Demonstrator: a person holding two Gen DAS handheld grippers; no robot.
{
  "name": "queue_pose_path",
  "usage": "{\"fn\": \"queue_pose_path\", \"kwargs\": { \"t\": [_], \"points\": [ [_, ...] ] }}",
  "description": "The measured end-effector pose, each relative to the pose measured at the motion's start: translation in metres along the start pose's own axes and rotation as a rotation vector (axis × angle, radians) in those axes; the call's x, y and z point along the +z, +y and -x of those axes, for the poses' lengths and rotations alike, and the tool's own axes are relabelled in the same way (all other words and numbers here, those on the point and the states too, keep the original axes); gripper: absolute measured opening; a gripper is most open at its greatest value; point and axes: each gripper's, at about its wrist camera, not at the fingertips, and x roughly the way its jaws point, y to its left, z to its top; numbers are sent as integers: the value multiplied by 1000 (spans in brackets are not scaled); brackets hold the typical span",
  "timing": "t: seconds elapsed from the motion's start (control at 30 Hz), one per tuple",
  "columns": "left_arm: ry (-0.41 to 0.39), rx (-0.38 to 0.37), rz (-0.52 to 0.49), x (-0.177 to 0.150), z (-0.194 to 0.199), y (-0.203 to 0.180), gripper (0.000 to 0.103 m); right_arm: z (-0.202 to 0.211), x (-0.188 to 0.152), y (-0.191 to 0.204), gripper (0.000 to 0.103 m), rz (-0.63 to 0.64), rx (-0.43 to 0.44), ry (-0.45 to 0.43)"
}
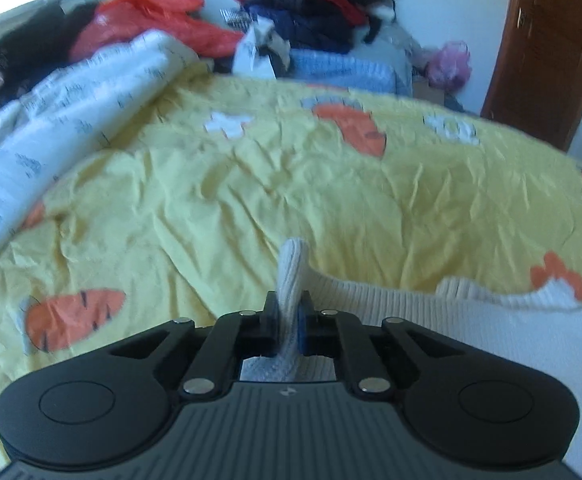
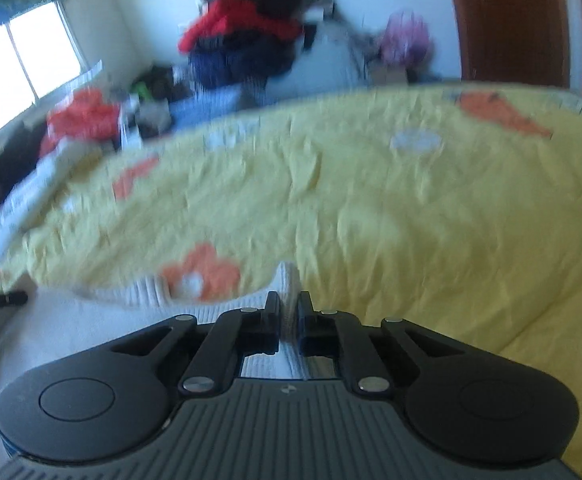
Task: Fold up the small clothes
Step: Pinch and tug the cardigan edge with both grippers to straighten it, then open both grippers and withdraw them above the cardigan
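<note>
Fingers (image 1: 271, 312) of the left gripper (image 1: 288, 312) pinch a fold of the white knit top (image 1: 391, 304), which spreads out to their right. Right gripper (image 2: 289, 312) fingers (image 2: 305, 310) pinch another bit of the same top, which spreads out to their left. Ahead of both lies the yellow bed cover (image 1: 251, 184) with carrots on it.

- Left gripper (image 1: 289, 308), lower half of the frame: a matte black body with two rounded lobes, each marked by a shallow circular disc.
- Its centre panel is dark grey, ribbed lengthwise, with a small pale logo at the top edge.
- Black linkage bars carry round silver screws at the pivots.
- Right gripper (image 2: 289, 306): same black lobes, grey ribbed panel, silver screws.
- A blue pad shows on one finger.
</note>
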Motion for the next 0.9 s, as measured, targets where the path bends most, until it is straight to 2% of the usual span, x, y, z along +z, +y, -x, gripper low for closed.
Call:
{"fn": "queue_pose_path", "kwargs": {
  "t": [0.1,0.2,0.3,0.33,0.37,0.4,0.43,0.47,0.53,0.6,0.63,0.7,0.77,0.87,0.9],
  "points": [
    [-49,-6,15,5,6,2,8,12,8,-6,11,-46,29,-75],
    [31,47,27,-3,-21,5,8,-10,2,-13,11,-61,-21,-6],
    [0,57,9,-12,-19,2,8,-17,-10,-11,11,-52,-50,10],
    [-12,59,-5,-14,-16,1,9,-16,-11,-10,14,-54,-54,5],
    [-21,61,-20,-13,-13,-1,11,-14,-11,-9,26,-54,-52,1],
    [-27,65,-35,-13,-9,-2,11,-11,-10,-8,28,-55,-64,-9],
    [-29,69,-43,-11,-4,-3,11,-6,-8,-6,40,-54,-79,-19],
    [-39,69,-46,-11,4,-3,11,-1,-6,-4,45,-54,-94,-37],
    [-91,65,-44,-11,25,-6,12,22,-3,-1,45,-59,-84,-128],
    [-149,62,-29,-12,45,-12,16,39,-3,3,49,-98,-44,-189],
    [-168,37,-24,-14,50,-16,17,44,-5,9,54,-107,-6,-200],
    [-159,-13,-50,-17,50,-31,33,42,-9,23,61,-63,24,-187],
    [-130,-17,-102,-23,38,-50,39,26,-16,40,62,23,6,-145],
    [-44,11,-132,-35,8,-60,39,-4,-29,46,62,92,-57,-77],
    [-37,9,-125,-41,0,-58,45,-13,-33,42,62,93,-87,-49]
  ]
}}
